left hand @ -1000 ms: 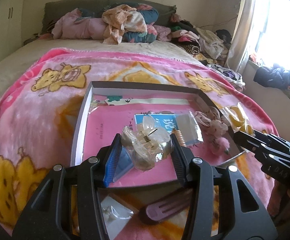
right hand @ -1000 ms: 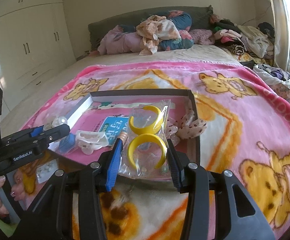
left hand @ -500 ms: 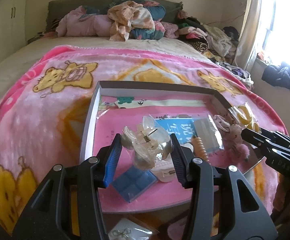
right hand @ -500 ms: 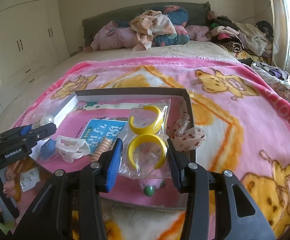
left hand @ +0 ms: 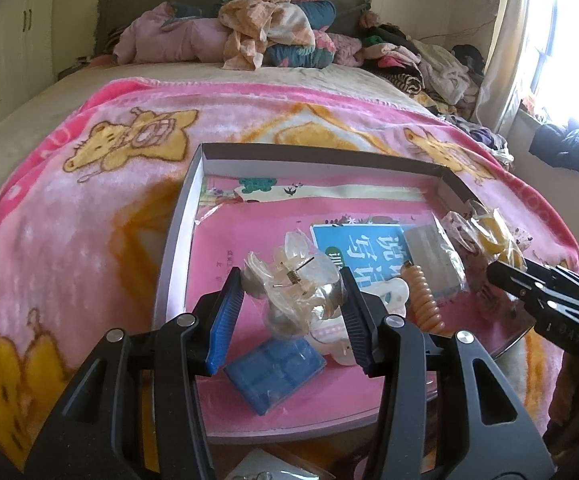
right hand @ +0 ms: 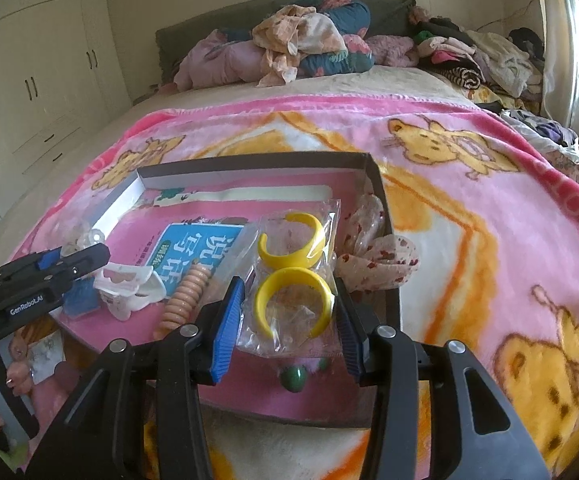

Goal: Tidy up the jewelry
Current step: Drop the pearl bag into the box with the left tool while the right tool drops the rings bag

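The left tongs (left hand: pixel 291 294) pinch a clear plastic claw hair clip (left hand: pixel 295 280) with a small metal spring, held above the shallow grey-rimmed box (left hand: pixel 177 240) on the pink bear-print blanket (left hand: pixel 89 208) on the bed. The right tongs (right hand: pixel 287 306) grip a clear bag (right hand: pixel 293 280) holding two yellow open cuffs, over the box's right side. Inside the box lie a blue compartment case (left hand: pixel 275 376), a peach spiral hair tie (left hand: pixel 423 298), a white clip (right hand: pixel 129 290) and a pink book with a blue panel (right hand: pixel 201 250) of large white characters, too distorted to read. The left tongs' side reads "GenRobot.AI" (right hand: pixel 27 304).
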The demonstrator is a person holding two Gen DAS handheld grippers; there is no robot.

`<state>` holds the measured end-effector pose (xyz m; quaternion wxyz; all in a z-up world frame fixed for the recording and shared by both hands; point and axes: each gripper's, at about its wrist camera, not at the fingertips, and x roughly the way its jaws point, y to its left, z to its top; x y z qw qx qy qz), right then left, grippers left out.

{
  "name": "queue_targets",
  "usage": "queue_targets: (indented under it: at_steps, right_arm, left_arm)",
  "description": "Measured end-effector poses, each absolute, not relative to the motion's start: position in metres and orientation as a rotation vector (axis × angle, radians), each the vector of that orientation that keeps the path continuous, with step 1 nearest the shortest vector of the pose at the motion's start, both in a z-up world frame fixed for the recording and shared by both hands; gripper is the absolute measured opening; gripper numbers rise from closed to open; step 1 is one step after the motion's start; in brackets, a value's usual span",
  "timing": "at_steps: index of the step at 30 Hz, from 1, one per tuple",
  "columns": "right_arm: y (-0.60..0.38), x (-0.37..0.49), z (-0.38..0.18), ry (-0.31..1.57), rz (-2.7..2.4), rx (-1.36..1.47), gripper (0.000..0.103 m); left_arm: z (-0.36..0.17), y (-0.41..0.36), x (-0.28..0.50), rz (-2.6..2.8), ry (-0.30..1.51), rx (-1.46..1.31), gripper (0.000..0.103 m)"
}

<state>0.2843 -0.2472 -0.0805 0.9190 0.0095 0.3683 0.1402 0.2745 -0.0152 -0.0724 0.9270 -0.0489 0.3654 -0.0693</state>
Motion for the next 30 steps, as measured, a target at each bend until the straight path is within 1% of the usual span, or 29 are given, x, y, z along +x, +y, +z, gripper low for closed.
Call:
queue_targets:
  at_steps: [11, 15, 19, 21, 25, 30]
  right_arm:
    - [-0.248, 0.279, -0.083, 0.756, 0.291, 0.023, 0.046]
    - [-0.248, 0.277, -0.082, 0.756, 0.29, 0.029, 0.051]
    - [-0.251, 0.271, -0.079, 0.747, 0.288, 0.038, 0.052]
    - [-0.252, 0.268, -0.077, 0.74, 0.286, 0.045, 0.057]
    - [-0.252, 0.263, -0.073, 0.728, 0.291, 0.038, 0.057]
    - [-0.252, 0.256, -0.069, 0.713, 0.291, 0.023, 0.062]
  left_arm:
    - [-0.074, -0.016, 0.274, -0.143, 0.752, -0.101, 0.039]
    - [-0.073, -0.016, 0.274, -0.143, 0.752, -0.1, 0.039]
    - [-0.073, -0.016, 0.274, -0.143, 0.752, -0.101, 0.039]
    - [-0.073, -0.016, 0.274, -0.143, 0.753, -0.099, 0.039]
    - [-0.074, -0.017, 0.274, -0.143, 0.753, -0.1, 0.039]
    - [-0.074, -0.016, 0.273, -0.137, 0.748, -0.095, 0.041]
